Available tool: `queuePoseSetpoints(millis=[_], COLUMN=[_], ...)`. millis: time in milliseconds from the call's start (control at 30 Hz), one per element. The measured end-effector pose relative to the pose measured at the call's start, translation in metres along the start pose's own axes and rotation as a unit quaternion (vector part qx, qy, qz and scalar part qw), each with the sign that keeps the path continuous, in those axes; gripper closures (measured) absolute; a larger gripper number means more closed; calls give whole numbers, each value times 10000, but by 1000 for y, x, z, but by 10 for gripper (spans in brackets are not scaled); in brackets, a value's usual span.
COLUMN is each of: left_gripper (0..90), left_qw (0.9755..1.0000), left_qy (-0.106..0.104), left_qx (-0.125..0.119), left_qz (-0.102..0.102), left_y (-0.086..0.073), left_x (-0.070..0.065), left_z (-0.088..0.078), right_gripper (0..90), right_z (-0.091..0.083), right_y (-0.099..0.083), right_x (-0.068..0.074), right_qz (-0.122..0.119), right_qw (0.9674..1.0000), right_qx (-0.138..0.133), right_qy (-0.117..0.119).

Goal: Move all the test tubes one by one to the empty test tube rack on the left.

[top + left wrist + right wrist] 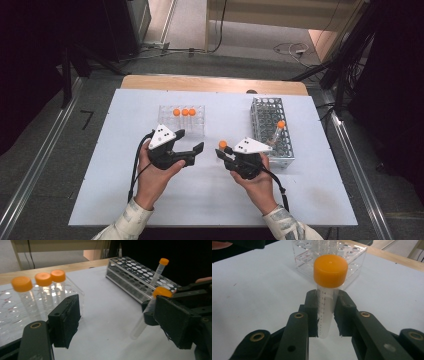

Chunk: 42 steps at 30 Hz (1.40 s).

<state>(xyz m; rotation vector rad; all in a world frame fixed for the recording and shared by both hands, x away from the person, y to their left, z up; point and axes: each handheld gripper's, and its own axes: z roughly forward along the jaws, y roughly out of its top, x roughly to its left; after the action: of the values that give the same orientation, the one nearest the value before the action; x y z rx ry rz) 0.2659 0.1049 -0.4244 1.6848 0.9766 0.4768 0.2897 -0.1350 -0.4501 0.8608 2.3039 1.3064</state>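
Observation:
My right gripper (223,153) (326,312) is shut on a clear tube with an orange cap (330,270) (222,144) and holds it upright just above the white table (210,190). The same tube (146,317) appears between the left gripper's jaws, farther off. My left gripper (189,142) (120,322) stands open and holds nothing, just in front of a clear plastic rack (182,122) (352,255). That rack carries three orange-capped tubes (184,112) (43,280).
A metal wire rack (272,137) (135,277) lies at the right, with one orange-capped tube (278,131) (158,271) leaning in it. The table's wooden far edge (210,82) borders a grey floor with cables.

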Motion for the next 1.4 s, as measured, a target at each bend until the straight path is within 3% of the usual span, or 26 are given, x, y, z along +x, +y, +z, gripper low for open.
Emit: queuePoseSetpoints(millis=[433, 533, 633, 800, 1400], left_gripper=[248, 299, 414, 502, 689], left_qw=[9996, 9994, 9991, 9989, 9984], left_qy=[-192, -221, -268, -278, -301], left_qx=[77, 96, 85, 93, 138], left_qz=[203, 259, 317, 378, 463], left_y=[-2, -3, -4, -5, -7], left_x=[-16, -17, -18, -19, -21], left_z=[8, 10, 10, 10, 12], right_gripper=[717, 717, 716, 717, 716], right_z=[16, 18, 19, 19, 19], right_y=[7, 9, 9, 10, 12], right_x=[19, 23, 27, 30, 32], right_qz=[-174, -192, -219, -235, -243], right_qw=[9996, 9994, 9992, 9991, 9989], right_qx=[34, 13, 4, -2, -19], right_qy=[232, 280, 329, 365, 393])
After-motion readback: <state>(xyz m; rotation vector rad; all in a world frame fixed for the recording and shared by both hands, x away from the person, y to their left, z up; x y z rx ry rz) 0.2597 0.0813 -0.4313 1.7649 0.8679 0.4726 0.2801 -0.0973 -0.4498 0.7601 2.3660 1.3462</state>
